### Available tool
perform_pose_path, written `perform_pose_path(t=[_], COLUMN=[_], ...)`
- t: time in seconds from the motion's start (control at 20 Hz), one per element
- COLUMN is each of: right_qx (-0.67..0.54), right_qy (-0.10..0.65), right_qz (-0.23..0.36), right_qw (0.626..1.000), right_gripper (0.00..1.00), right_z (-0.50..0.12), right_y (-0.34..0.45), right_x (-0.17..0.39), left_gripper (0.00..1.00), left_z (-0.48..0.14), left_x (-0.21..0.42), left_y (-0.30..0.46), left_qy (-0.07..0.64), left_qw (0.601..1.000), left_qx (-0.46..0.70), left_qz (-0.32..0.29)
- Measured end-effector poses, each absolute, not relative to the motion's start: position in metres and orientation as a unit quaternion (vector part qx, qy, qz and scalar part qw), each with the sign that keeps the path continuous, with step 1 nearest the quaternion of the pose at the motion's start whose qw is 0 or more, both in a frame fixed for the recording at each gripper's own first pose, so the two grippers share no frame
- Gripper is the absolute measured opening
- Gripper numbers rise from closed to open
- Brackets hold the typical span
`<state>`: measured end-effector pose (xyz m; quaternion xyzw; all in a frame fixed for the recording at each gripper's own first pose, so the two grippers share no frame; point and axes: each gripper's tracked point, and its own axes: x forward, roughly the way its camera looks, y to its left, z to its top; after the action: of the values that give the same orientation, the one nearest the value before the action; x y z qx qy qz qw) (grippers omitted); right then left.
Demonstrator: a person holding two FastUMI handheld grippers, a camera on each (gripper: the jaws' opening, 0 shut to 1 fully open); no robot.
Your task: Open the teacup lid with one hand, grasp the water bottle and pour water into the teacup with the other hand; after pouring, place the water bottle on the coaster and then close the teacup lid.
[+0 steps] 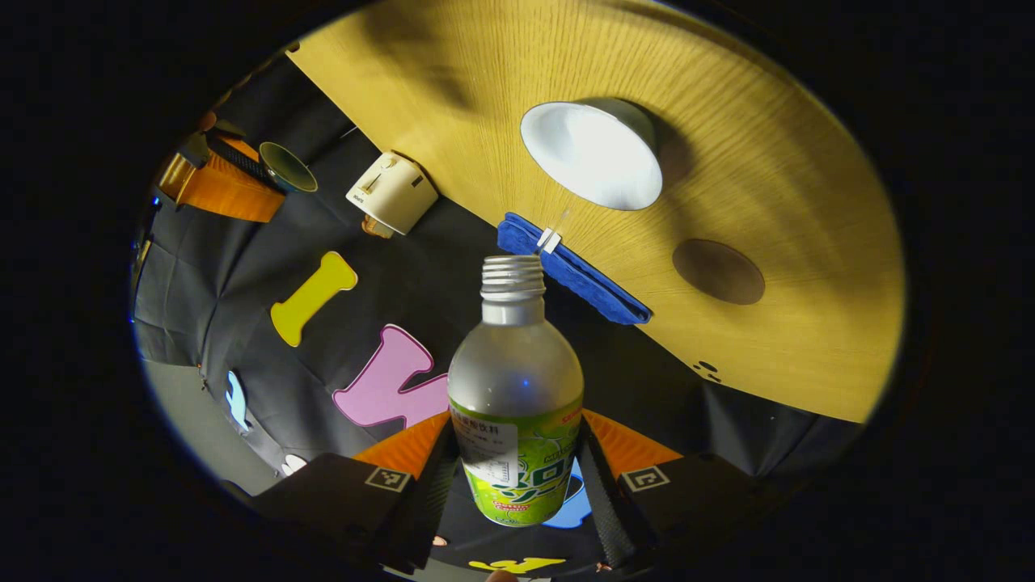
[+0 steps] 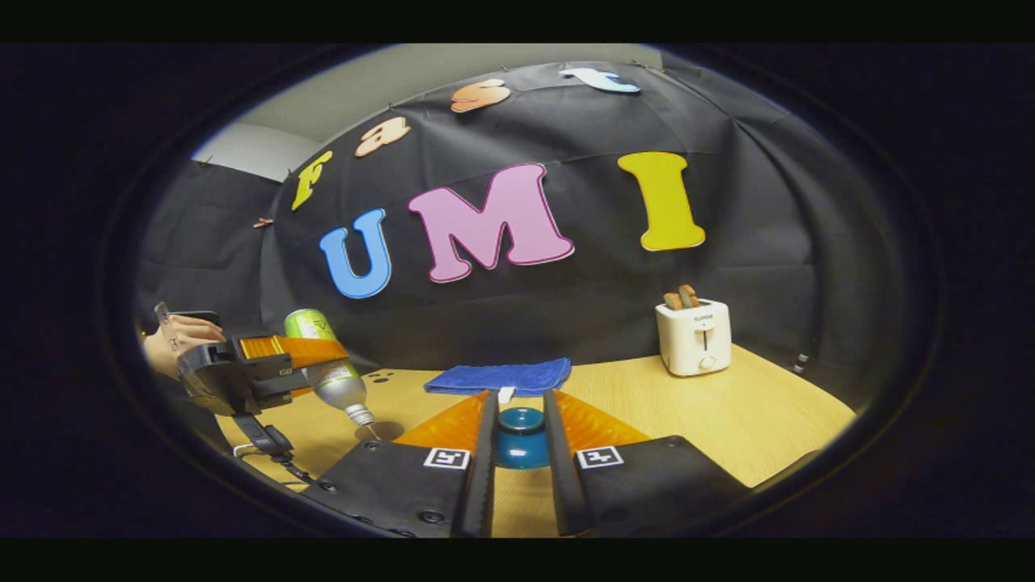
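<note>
Fingers (image 1: 599, 493) around tilted water bottle (image 1: 516, 388)

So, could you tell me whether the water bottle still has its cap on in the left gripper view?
No, the water bottle held in the left gripper shows bare neck threads and an open mouth, with no cap on it.

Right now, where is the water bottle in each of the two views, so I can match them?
Left gripper view: the water bottle is at bottom centre, between this gripper's jaws, its open neck pointing toward the table.
Right gripper view: it is at the left, tilted neck-down in the other gripper.
Shared landmark: the blue cloth at the table's edge.
</note>
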<state>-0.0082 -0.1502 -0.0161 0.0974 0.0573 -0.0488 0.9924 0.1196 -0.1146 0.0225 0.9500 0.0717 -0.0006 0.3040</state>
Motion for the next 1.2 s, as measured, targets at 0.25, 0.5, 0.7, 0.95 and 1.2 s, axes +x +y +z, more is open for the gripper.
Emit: perform_pose_path(t=[0.25, 0.5, 0.7, 0.95, 1.2], right_qx=[0.1, 0.1, 0.1, 0.098, 0.099], right_qy=[0.057, 0.059, 0.06, 0.061, 0.06], right_qz=[-0.05, -0.051, -0.053, -0.054, -0.055], right_qw=[0.992, 0.992, 0.992, 0.992, 0.992], right_gripper=[0.39, 0.33, 0.33, 0.39, 0.28], right_z=[-0.016, -0.018, -0.02, -0.021, -0.02], right_y=[-0.153, -0.153, -0.152, -0.15, -0.152], right_x=[-0.009, -0.008, -0.007, -0.006, -0.007], left_gripper=[0.79, 0.79, 0.79, 0.79, 0.79], left_z=[0.018, -0.01, -0.032, -0.036, -0.01], left_x=[0.12, 0.119, 0.112, 0.11, 0.121], left_y=[-0.123, -0.114, -0.109, -0.113, -0.1], left_qy=[0.067, 0.079, 0.08, 0.077, 0.055], left_qw=[0.31, 0.407, 0.571, 0.785, 0.931], left_qx=[0.948, 0.91, 0.816, 0.612, 0.359], left_qz=[-0.008, -0.031, -0.046, -0.05, -0.037])
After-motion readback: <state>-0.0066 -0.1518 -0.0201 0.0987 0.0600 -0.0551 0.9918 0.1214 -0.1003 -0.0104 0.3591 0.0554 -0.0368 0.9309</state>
